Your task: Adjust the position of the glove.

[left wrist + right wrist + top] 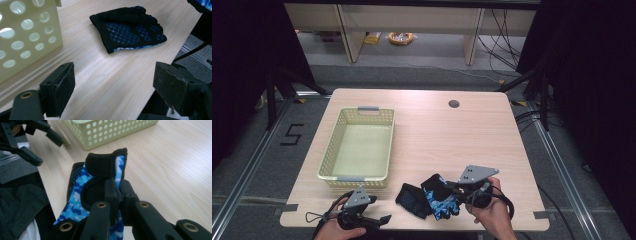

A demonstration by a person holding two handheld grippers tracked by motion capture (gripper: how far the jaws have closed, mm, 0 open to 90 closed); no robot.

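**Two gloves, one basket, two grippers**

Two fingerless gloves lie at the table's (452, 135) 6 o'clock edge. The right gripper (119, 192) has its jaws pinched tight on the blue camouflage glove (75, 202), lifting its cuff. The second glove (130, 30) — black with a blue-patterned palm — lies flat just beside it, toward 9 o'clock. The one pale yellow perforated basket (360, 145), at 9 o'clock from table centre, holds nothing. The left gripper (112, 87) — jaws spread wide, gripping nothing — sits at 7 o'clock.

Even overhead light, soft shadows, dark surroundings, slightly blurry
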